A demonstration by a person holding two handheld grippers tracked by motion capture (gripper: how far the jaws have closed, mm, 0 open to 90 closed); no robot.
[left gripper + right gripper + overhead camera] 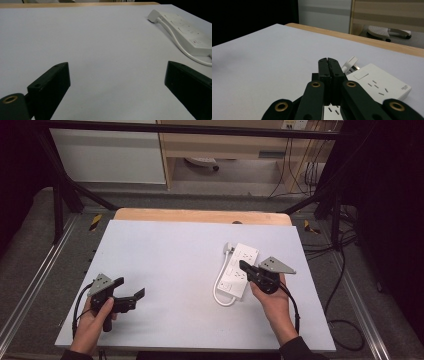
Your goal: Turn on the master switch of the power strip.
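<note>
Starting on the left, we're seeing the left gripper (131, 289) sitting low over the near-left part of the pale grey table (165, 265), gripped in the person's left hand (95, 317). Its jaws are standing wide apart, and in the left gripper view there's just bare tabletop between them, so it's holding nothing. Its black cable is looping back toward the table's near edge.

Moving across the middle, the tabletop is plain, with a strip of wooden board (200, 216) showing along the far edge.

Over on the right we're looking at the white power strip (239, 270), lying flat on the table and angled so its long side is running from near-left to far-right. Its white cord (218, 287) is curving along the strip's left side and looping around the near end, and the white plug (228, 248) is resting just beside the strip's far end.

The right gripper (243, 265) is hanging right over the power strip, held by the person's right hand (272, 302). Its jaws are pressed together with nothing between them, as the right gripper view makes pretty clear: the two black tips are meeting over the strip's socket face, with the plug (350, 63) just past them. Whether the tips are actually touching the strip, we can't tell.
</note>
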